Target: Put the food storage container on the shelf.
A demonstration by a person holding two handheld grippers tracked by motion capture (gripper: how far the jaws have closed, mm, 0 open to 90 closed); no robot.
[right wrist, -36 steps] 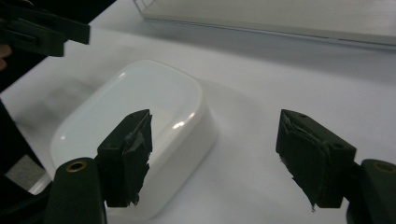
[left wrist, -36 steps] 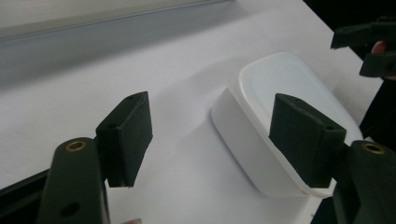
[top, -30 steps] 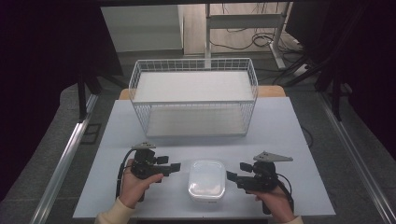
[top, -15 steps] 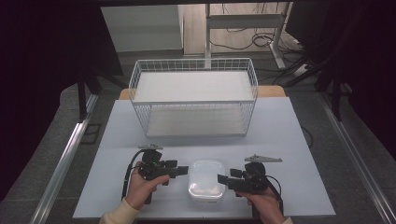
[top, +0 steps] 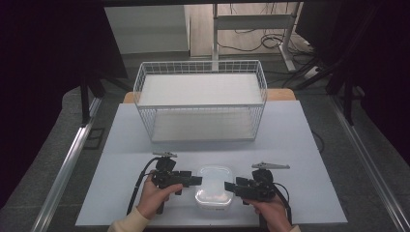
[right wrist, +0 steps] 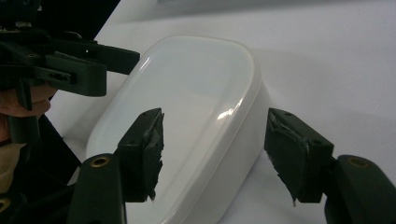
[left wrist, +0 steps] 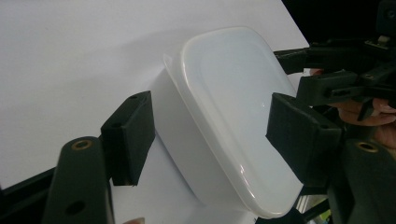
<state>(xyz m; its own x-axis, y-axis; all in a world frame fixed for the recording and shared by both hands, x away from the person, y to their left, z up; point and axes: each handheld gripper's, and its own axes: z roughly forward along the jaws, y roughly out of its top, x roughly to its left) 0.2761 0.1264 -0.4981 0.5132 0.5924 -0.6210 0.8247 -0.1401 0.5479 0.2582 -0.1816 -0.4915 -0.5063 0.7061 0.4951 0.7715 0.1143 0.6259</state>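
Box: I see the white lidded plastic box (top: 213, 192) lying flat on the surface (top: 300, 140), near the front edge, between my two hands; its lid is on.

Left gripper: my left gripper (top: 196, 181) points in at the box's left side with jaws spread. In the left gripper view the box (left wrist: 233, 116) sits between the pads (left wrist: 130, 135), one jaw down by the wall and the other above the lid, neither pressing. It is released, holding nothing.

Right gripper: my right gripper (top: 229, 186) mirrors it from the other side, jaws parted. In the right gripper view the box (right wrist: 196, 121) lies between its pads (right wrist: 296, 154), and I see a gap on each side. Also released.

Why both sides: I judge the box is too wide and smooth for one gripper, so I bracket it from opposite ends to lift it level.

Basket: the white wire basket (top: 200, 104) stands well apart at the back of the surface, open at the top. I take it as the likely place for the box.

Next: I judge both jaws need to close on the rim before any lift; a slip on the glossy lid is the risk.
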